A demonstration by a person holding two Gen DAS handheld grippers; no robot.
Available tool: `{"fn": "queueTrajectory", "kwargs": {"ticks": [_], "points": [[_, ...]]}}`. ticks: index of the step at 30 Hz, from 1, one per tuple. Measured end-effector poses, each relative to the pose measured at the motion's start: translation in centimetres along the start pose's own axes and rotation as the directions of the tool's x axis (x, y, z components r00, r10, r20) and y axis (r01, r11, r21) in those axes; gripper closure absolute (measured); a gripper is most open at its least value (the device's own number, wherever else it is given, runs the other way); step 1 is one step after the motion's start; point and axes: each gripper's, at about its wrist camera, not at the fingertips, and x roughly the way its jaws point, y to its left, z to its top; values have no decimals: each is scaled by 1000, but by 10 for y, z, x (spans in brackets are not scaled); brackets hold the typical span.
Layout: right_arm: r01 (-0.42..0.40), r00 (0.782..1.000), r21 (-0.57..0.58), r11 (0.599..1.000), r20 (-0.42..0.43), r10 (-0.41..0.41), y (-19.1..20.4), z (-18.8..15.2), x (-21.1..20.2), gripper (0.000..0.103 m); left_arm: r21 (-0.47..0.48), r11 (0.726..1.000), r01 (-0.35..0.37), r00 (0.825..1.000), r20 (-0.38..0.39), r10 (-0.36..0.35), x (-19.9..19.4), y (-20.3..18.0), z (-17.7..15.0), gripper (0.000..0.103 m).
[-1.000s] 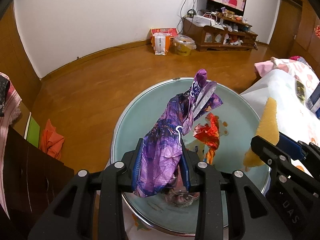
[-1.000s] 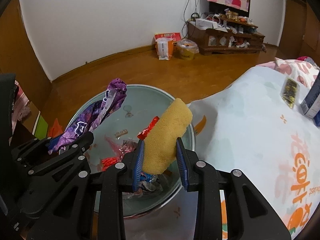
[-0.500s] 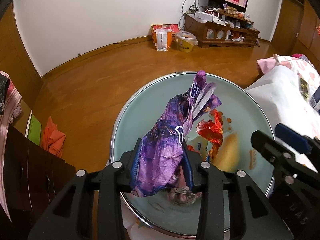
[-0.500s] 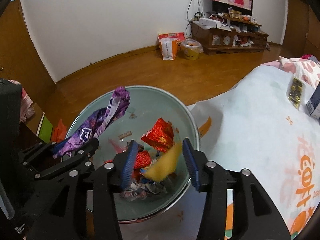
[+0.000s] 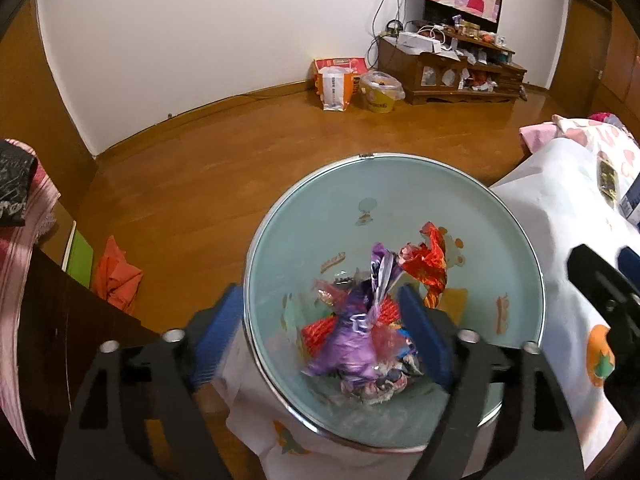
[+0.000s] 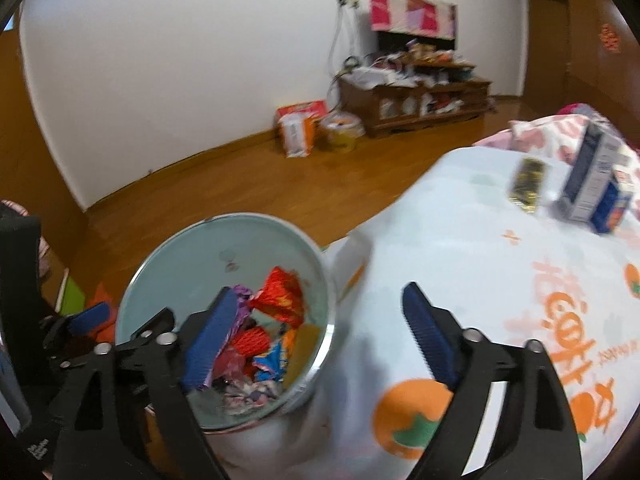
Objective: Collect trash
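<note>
A round trash bin [image 5: 256,256] with a pale green inside and a metal rim stands on the floor beside the table. In it lie a purple wrapper [image 5: 352,344], a red wrapper [image 5: 428,264] and other scraps. My left gripper [image 5: 322,336] hangs over the bin's near side; its jaws are opening and nothing is between them. The right wrist view shows the bin [image 6: 256,216] with a yellow sponge [image 6: 302,348] lying inside. My right gripper [image 6: 320,338] straddles the bin's right rim and the tablecloth, its jaws opening with nothing in them.
A table under a white cloth with orange prints [image 6: 480,260] is right of the bin; a blue-white carton [image 6: 592,184] and a dark packet [image 6: 528,186] lie on it. Dark furniture [image 5: 60,320] and an orange cloth [image 5: 116,276] sit at left. Bags [image 5: 336,84] stand by the far wall.
Both grippers have opened. The purple wrapper has dropped from the left one into the bin, and the yellow sponge from the right one. The right gripper has swung up toward the table.
</note>
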Motion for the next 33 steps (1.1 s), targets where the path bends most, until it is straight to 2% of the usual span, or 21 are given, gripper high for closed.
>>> {"fn": "queueTrajectory", "kwargs": {"ticks": [3, 10, 19, 25, 31, 33], "points": [[40, 999, 46, 998, 20, -41, -11, -6, -9, 11, 4, 1000, 1, 1000, -6, -1, -6, 0, -5, 19], [44, 999, 126, 991, 8, -45, -32, -27, -28, 10, 18, 1000, -9, 1000, 6, 9, -30, 3, -24, 19], [48, 998, 126, 991, 23, -51, -28, -52, -67, 10, 42, 998, -39, 998, 53, 37, -67, 11, -50, 19], [58, 998, 133, 989, 28, -62, -30, -63, -92, 10, 63, 997, -34, 997, 76, 29, -89, 7, -62, 17], [63, 994, 128, 990, 81, -74, -30, -66, -126, 10, 95, 995, -23, 990, 140, 10, -120, 3, -72, 16], [66, 991, 129, 989, 109, -80, -29, -66, -140, 10, 100, 994, -42, 981, 194, 21, -135, 3, -72, 14]]}}
